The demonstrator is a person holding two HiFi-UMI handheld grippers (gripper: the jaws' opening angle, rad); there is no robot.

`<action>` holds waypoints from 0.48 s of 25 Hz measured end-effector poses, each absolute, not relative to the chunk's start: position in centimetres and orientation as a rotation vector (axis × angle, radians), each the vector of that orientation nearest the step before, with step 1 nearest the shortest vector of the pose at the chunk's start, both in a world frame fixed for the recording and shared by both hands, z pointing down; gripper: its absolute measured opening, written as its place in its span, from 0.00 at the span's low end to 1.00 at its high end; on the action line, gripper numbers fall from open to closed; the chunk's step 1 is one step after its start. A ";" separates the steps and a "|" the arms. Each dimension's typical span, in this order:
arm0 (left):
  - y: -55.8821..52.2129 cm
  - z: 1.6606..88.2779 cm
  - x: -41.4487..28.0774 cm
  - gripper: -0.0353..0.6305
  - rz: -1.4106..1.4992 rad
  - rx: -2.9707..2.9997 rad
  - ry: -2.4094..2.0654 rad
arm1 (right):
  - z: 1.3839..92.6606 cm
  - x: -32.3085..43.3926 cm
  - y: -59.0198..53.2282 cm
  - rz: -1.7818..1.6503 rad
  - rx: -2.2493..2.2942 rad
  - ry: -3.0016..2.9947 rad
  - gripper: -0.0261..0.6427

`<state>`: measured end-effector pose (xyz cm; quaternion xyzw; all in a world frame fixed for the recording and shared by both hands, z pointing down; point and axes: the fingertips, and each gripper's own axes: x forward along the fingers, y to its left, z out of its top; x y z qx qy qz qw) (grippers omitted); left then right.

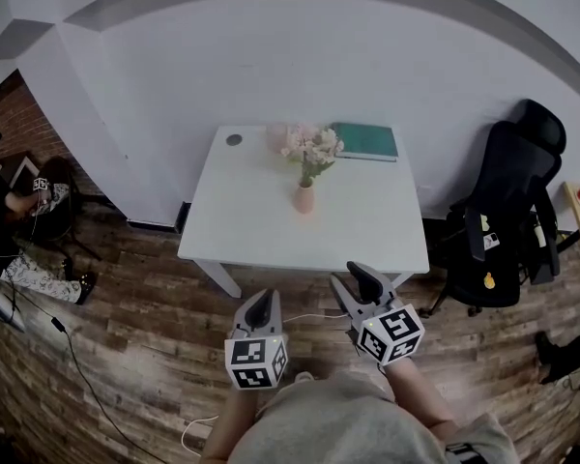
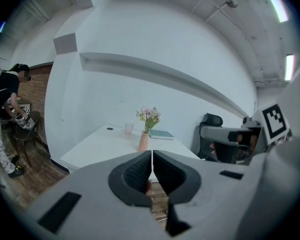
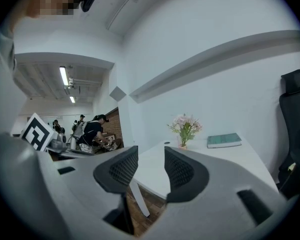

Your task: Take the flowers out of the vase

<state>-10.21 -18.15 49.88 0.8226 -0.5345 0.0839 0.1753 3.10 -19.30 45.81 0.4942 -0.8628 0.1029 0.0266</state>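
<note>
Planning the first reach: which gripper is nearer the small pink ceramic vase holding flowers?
Right, slightly. The right gripper is at the white table's near edge, right of the pink vase; the left gripper hangs farther back over the floor, to its left.

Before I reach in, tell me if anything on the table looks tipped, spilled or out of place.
Nothing stands out. The vase stands upright on the white table, flowers in it; the green book lies flat near the far edge. No spill shows.

Pink flowers (image 1: 311, 147), peach vase (image 1: 304, 200), white table (image 1: 372, 222)
</note>
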 end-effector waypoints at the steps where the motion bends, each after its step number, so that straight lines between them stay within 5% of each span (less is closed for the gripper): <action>1: -18.3 49.9 -10.2 0.07 0.238 2.330 -1.512 | 45.8 3.1 -19.5 0.317 1.529 -2.665 0.29; 12: -21.8 50.7 -10.1 0.07 0.251 2.302 -1.541 | 45.9 4.0 -24.7 0.290 1.536 -2.667 0.29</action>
